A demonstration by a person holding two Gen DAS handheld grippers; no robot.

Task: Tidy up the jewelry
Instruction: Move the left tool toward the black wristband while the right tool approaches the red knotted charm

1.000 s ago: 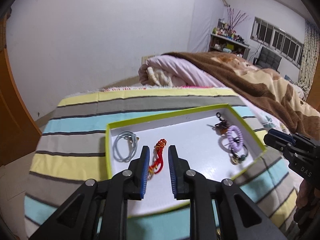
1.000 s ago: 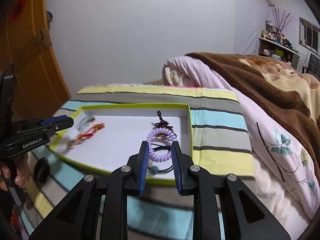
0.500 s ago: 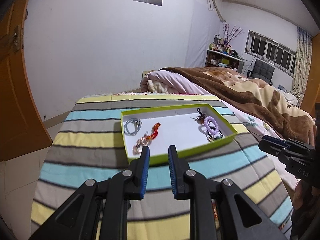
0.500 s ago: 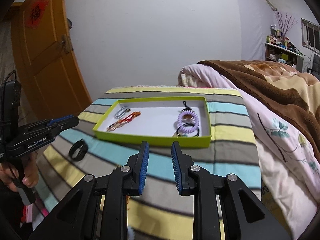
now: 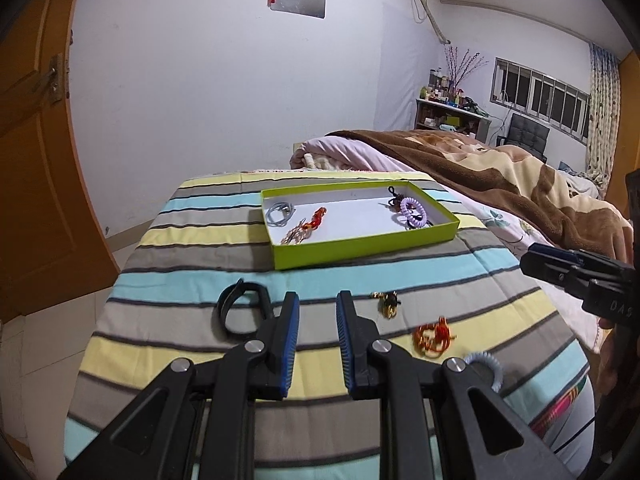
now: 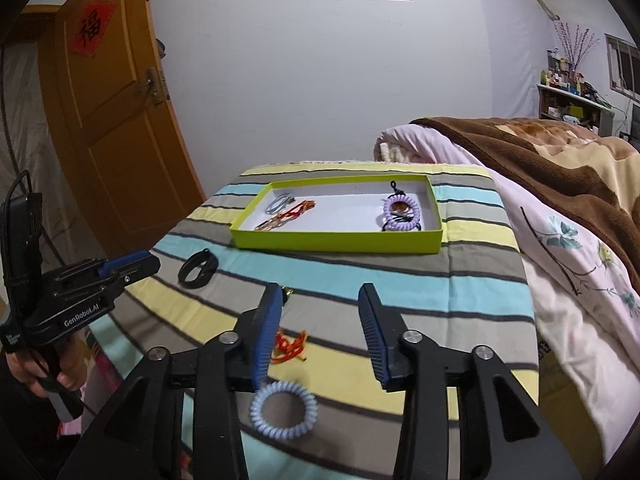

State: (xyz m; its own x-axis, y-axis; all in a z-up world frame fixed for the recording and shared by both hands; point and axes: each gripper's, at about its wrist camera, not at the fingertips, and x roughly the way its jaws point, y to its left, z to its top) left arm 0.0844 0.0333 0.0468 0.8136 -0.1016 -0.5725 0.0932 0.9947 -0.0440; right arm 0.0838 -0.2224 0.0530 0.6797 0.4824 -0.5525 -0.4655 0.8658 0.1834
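Note:
A lime-green tray [image 5: 360, 249] [image 6: 336, 242] sits on the striped cloth; inside lie a grey hair tie [image 5: 280, 214], a red-orange knotted charm [image 5: 308, 226] and a lilac spiral tie [image 5: 414, 210]. Loose on the cloth nearer me are a black band [image 5: 240, 312] [image 6: 199, 273], a gold charm [image 5: 388, 304], a red-orange cord [image 5: 434, 336] [image 6: 290, 346] and a pale blue spiral tie [image 6: 284, 406]. My left gripper [image 5: 318, 308] hovers open beside the black band, holding nothing. My right gripper [image 6: 320, 300] is opening wide above the red-orange cord, nothing touching its pads.
The striped cloth [image 6: 460, 300] ends at a drop on the left, over tiled floor. A pink quilt [image 6: 560, 260] and brown blanket [image 5: 500, 184] lie to the right. An orange door [image 6: 112, 120] stands at the left, behind a person's hand [image 6: 28, 368].
Both grippers have drawn back from over the tray, bringing the loose pieces on the cloth into view. The right jaws have spread much wider; the left jaws kept their gap.

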